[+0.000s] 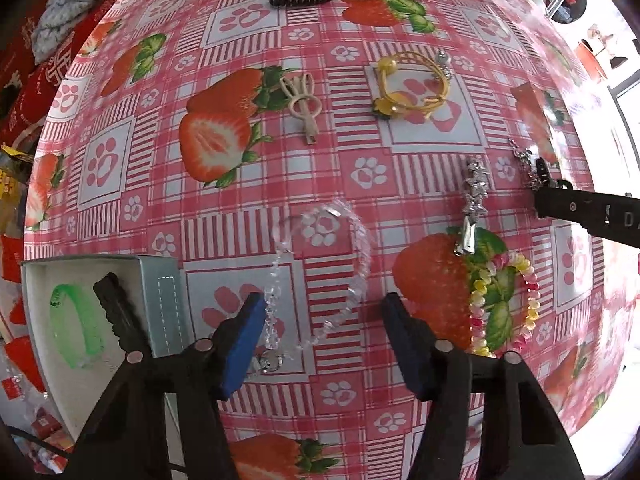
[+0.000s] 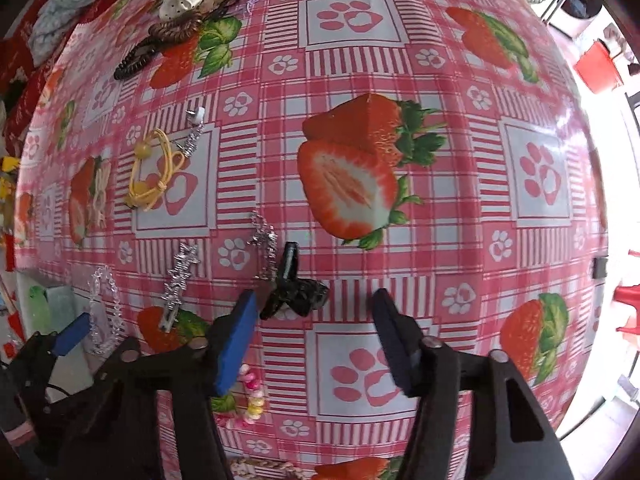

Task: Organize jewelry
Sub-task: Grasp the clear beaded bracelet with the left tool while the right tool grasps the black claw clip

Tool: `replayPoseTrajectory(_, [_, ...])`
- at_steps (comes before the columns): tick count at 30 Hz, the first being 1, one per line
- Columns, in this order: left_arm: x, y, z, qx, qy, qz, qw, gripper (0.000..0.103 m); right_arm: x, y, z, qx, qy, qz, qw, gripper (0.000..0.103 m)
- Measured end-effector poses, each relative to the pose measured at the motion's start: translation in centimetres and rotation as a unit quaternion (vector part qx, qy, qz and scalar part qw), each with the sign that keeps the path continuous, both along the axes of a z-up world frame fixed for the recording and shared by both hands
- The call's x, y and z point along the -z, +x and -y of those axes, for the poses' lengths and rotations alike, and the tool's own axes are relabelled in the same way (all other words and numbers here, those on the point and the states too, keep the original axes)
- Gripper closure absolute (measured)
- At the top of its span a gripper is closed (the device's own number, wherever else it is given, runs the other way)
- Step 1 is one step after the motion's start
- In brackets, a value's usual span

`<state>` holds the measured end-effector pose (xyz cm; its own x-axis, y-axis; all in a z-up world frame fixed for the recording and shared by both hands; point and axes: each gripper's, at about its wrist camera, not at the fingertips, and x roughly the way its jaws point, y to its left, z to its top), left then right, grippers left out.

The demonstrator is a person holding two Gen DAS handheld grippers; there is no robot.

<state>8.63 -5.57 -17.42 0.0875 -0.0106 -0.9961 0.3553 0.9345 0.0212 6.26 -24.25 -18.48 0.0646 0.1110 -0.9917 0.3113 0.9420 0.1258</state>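
Left wrist view: clear bead bracelet [image 1: 320, 272] is lying on the tablecloth [image 1: 360, 128], looping toward twelve o'clock between the released left gripper [image 1: 322, 312], while the unclenched right gripper [image 2: 314, 308] is straddling a black clip [image 2: 292, 284].

right tool [image 2: 314, 322] jaws apart | black hair claw [image 2: 294, 292] between them | strawberry tablecloth [image 2: 400, 60] below

Both wrist views face straight down, close above the tablecloth [image 1: 320, 168] — sharing its middle
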Motion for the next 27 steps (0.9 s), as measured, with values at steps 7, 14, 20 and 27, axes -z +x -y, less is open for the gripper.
replayPoseTrajectory(7, [-0.6, -1.3, 1.8, 0.033, -0.013, -0.004, 0.9994, 0.088, -0.2, -0.9, 0.7, 0.006, -0.016, 0.007, 1.0, 0.086])
replayPoseTrajectory(14, [-2.1, -2.5, 1.8, 0.025, -0.04, -0.01, 0.9988, 0.088, -0.4, -2.0, 2.6, 0.03, 0.017, 0.018, 0.999, 0.094])
replayPoseTrajectory(20, [-3.9, -2.8, 0.9, 0.021, -0.05, -0.006, 0.9985, 0.088, -1.3, -3.3, 3.2, 0.031, 0.034, 0.033, 0.998, 0.095])
replayPoseTrajectory(27, [-3.7, -2.7, 0.8, 0.013, -0.046, -0.011, 0.9988, 0.088, -2.5, -3.8, 4.1, 0.005, 0.001, 0.047, 0.999, 0.049])
